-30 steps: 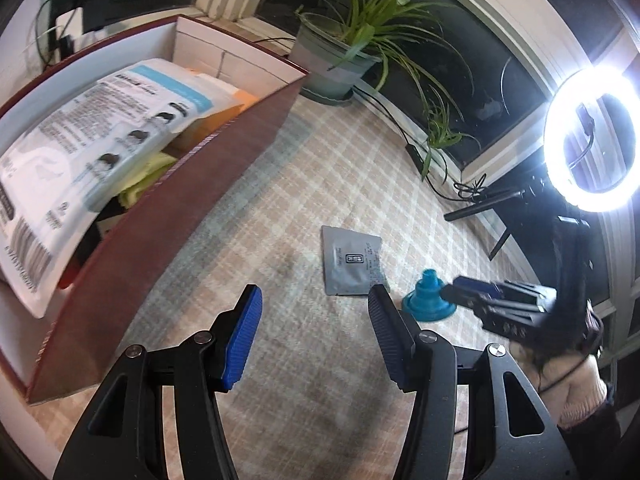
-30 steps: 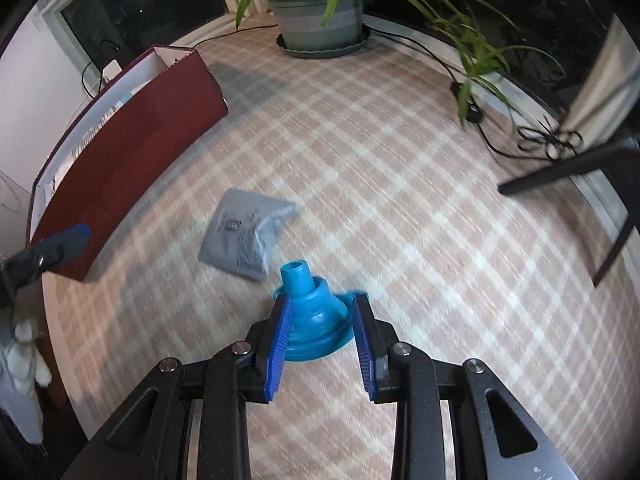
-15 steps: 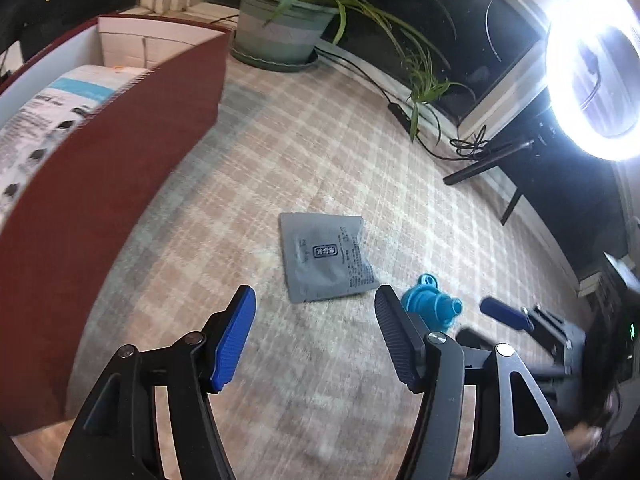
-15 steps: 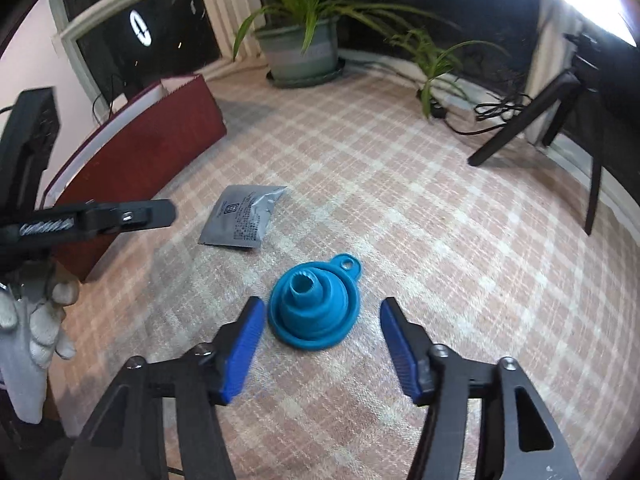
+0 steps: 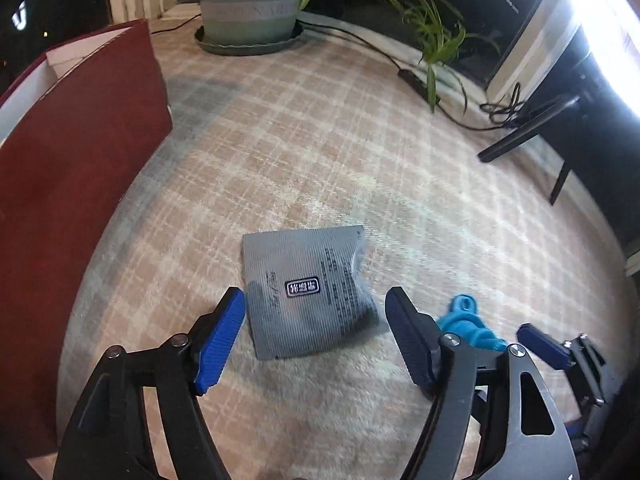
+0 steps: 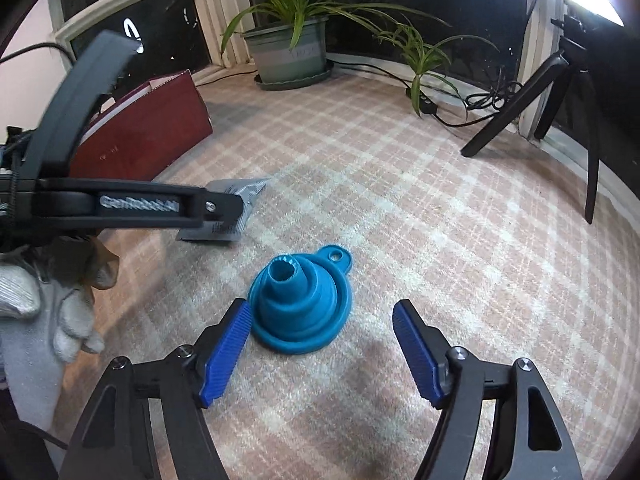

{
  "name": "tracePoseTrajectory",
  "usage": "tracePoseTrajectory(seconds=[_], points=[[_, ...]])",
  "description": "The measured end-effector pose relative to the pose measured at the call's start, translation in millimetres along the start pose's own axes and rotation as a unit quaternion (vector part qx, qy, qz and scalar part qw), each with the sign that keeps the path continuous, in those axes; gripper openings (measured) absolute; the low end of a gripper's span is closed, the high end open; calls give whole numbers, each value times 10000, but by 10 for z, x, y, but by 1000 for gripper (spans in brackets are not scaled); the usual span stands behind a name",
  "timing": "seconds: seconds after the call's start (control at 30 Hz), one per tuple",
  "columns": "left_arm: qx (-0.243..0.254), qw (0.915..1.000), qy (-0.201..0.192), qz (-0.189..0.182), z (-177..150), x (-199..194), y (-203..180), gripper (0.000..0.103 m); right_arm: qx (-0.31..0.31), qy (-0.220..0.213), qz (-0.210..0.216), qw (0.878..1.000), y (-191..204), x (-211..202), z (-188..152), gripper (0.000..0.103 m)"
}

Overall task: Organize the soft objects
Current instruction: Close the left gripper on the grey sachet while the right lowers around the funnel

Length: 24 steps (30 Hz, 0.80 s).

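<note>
A flat grey foil pouch [image 5: 306,292] lies on the plaid cloth, its near part between the tips of my left gripper [image 5: 316,334]. That gripper's jaws are opening and its pads do not touch the pouch. A blue collapsible funnel [image 6: 301,304] stands wide end down on the cloth, just ahead of my right gripper [image 6: 322,350] and nearer its left pad. The right jaws are opening too, with nothing gripped. In the left wrist view the funnel [image 5: 468,326] peeks out behind the right finger. In the right wrist view the pouch [image 6: 236,208] is mostly hidden by the left gripper's arm.
A dark red open box [image 5: 72,184] stands at the left edge of the cloth. A potted plant [image 5: 250,4] sits at the back, with cables and a power strip [image 5: 418,82] beside it. Black tripod legs [image 6: 520,104] stand at the right. A gloved hand [image 6: 36,304] holds the left gripper.
My right gripper opened off the blue funnel and drew back; the funnel now stands free. My left gripper swung away from the red box, came down over the grey pouch and opened wider.
</note>
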<state>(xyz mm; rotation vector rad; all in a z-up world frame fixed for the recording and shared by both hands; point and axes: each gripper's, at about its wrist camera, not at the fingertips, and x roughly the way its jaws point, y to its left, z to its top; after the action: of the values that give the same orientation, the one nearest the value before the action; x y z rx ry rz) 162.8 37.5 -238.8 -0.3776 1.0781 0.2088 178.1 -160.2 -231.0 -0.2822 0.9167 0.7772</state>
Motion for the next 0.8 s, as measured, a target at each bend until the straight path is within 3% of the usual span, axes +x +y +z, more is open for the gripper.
tracePoseTrajectory(seconds=[0.1,0.3,0.4,0.8], points=[[134,9995,7,301,7,79,-38,72,-63,25,-22,10000,29,59,11,70],[246,9981,-137,548,18,132,-71,76,-98,61,15,9999,98,137,50,71],[250,9980,-227,542,10,145,-29,84,-20,109,-5,9999,95,196,69,73],[537,9967,-281,542,28,202,-44,89,-83,67,-71,9999,96,219,42,77]])
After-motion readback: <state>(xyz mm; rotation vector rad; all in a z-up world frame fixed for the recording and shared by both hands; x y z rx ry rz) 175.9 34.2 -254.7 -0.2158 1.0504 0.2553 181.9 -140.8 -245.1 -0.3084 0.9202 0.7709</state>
